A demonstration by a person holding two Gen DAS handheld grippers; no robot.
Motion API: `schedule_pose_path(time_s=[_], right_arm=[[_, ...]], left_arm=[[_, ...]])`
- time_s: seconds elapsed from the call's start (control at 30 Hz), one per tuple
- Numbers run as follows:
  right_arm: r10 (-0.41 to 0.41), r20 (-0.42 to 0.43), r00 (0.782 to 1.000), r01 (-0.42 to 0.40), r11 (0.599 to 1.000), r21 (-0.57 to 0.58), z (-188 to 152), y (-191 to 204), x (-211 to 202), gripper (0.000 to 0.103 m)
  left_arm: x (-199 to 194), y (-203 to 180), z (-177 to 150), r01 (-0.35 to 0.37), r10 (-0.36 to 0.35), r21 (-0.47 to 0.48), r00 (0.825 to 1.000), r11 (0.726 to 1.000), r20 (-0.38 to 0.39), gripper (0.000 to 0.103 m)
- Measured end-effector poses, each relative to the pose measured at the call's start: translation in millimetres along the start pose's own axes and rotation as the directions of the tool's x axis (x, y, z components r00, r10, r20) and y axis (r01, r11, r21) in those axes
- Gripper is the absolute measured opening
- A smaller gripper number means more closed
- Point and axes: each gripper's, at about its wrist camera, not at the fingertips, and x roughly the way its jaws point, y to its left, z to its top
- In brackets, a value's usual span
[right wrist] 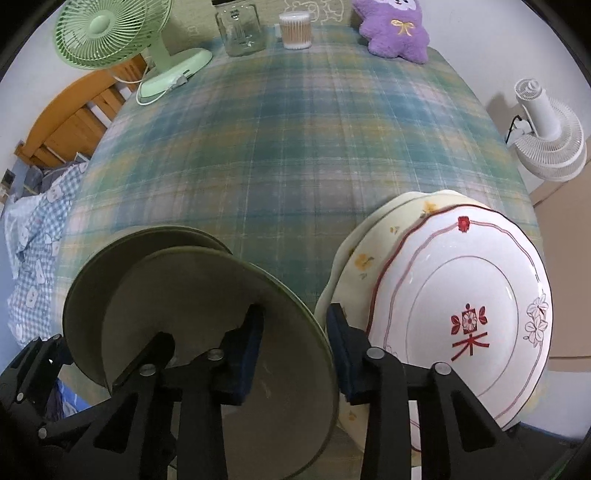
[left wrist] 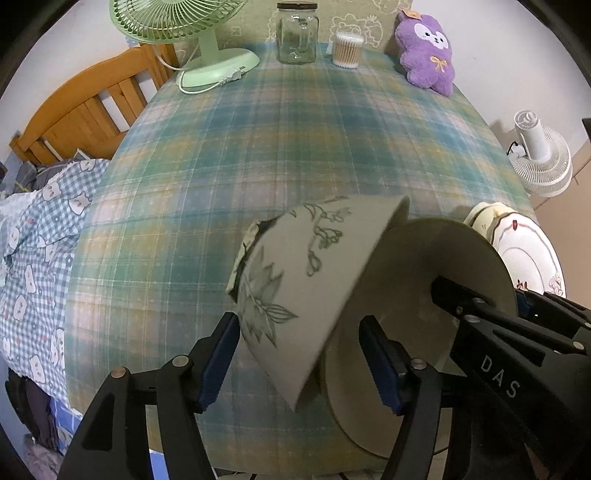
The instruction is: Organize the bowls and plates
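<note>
- The left gripper [left wrist: 299, 354] has its blue pads either side of a tilted flower-printed bowl [left wrist: 295, 273]; whether they pinch the wall is hard to tell through the blur.
- The right gripper [right wrist: 295, 345] straddles the rim of a green bowl [right wrist: 221, 317], jaws narrow.
- Just right of it lies a white plate [right wrist: 465, 317] stacked on a yellow plate [right wrist: 362, 258].
- Farther ahead on the plaid tablecloth [right wrist: 288, 140]: a glass jar [right wrist: 242, 29] and a green fan [right wrist: 107, 33].
</note>
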Motion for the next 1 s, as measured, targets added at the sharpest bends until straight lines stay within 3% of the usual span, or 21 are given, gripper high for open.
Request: schedule_pose_path(time_s=[0.3, 0.57, 0.87, 1.0], right_arm=[[-0.01, -0.003, 1.0, 0.01, 1.0, -0.027, -9.4, -0.1, -2.7, 0.031], [-0.018, 0.007, 1.0, 0.018, 0.995, -0.094, -12.7, 2.8, -2.2, 0.031], [-0.016, -0.002, 1.0, 0.015, 0.983, -0.181, -12.7, 5.4, -1.4, 0.032], [0.006, -0.015, 1.0, -0.009, 0.984, -0.176, -13.3, 4.3, -3.3, 0.031]], left_arm=[[-0.8, -0.9, -18.3, 0.019, -0.02, -0.039, 0.999, 0.999, -0.035, 0.067], [9.8, -10.9, -30.5, 0.071, -0.077, -0.089, 0.995, 0.994, -0.068, 0.052], [6.8, -18.7, -27.6, 0.07, -0.075, -0.18, 0.997, 0.981, -0.022, 0.05], [2.0, -22.8, -25.8, 0.062, -0.064, -0.171, 0.998, 0.983, -0.005, 0.047]])
